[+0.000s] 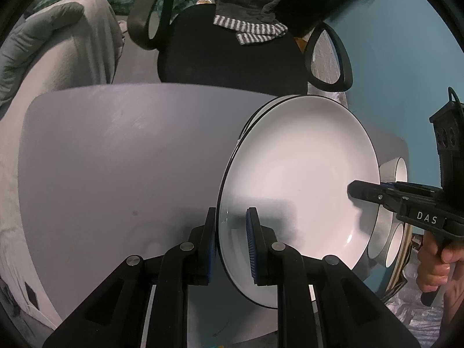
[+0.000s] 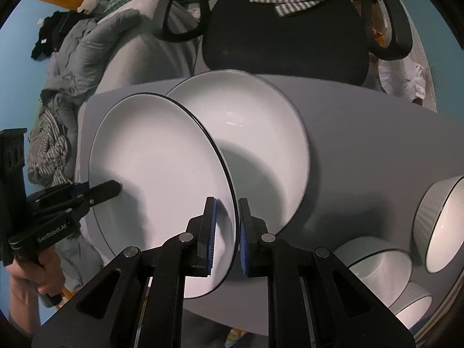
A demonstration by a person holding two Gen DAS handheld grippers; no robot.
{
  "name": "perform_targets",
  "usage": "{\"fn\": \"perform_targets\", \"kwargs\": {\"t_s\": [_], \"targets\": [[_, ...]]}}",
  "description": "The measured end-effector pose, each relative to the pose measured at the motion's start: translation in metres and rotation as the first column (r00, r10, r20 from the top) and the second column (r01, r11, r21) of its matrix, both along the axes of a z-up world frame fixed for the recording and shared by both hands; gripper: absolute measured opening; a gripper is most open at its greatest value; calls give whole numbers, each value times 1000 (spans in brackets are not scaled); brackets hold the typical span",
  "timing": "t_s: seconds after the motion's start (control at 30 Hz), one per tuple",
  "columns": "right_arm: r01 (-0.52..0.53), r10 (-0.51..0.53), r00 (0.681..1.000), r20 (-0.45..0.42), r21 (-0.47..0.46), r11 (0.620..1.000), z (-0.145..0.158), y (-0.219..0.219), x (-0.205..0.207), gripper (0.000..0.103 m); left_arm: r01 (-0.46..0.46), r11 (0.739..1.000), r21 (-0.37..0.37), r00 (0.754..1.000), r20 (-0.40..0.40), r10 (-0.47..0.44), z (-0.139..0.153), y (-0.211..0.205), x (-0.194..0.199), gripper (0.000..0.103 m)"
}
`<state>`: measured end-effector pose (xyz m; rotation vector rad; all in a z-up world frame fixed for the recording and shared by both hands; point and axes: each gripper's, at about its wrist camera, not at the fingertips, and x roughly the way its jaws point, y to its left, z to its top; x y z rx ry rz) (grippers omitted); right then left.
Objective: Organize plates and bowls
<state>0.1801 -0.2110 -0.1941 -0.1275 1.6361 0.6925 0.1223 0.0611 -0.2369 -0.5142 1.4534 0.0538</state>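
A white plate with a thin black rim (image 1: 301, 174) (image 2: 156, 159) hangs tilted above the grey table (image 1: 116, 159) (image 2: 362, 121), held from both sides. My left gripper (image 1: 230, 217) (image 2: 116, 187) is shut on its left rim. The opposite rim sits between the blue pads of my right gripper (image 2: 226, 206) (image 1: 352, 191), which is shut on it. Under the lifted plate a second white plate (image 2: 255, 133) lies on the table; only its rim (image 1: 261, 113) shows in the left wrist view.
Ribbed grey bowls with white insides (image 2: 443, 226) (image 2: 377, 264) (image 1: 401, 171) stand at the table's right end. A black office chair (image 1: 226, 55) (image 2: 284, 34) is behind the table. Grey bedding (image 2: 87, 43) lies to the left.
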Motion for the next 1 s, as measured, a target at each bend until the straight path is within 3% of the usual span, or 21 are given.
{"fn": "perform_targets", "kwargs": {"t_s": [0.43, 1.0], "targets": [[20, -20, 999, -30, -19, 1000, -16, -12, 28, 15, -5, 1000, 29, 999, -33, 6, -13, -9, 24, 19], [30, -32, 999, -40, -55, 998, -29, -12, 29, 16, 28, 995, 94, 997, -69, -22, -21, -25, 33, 19]]}}
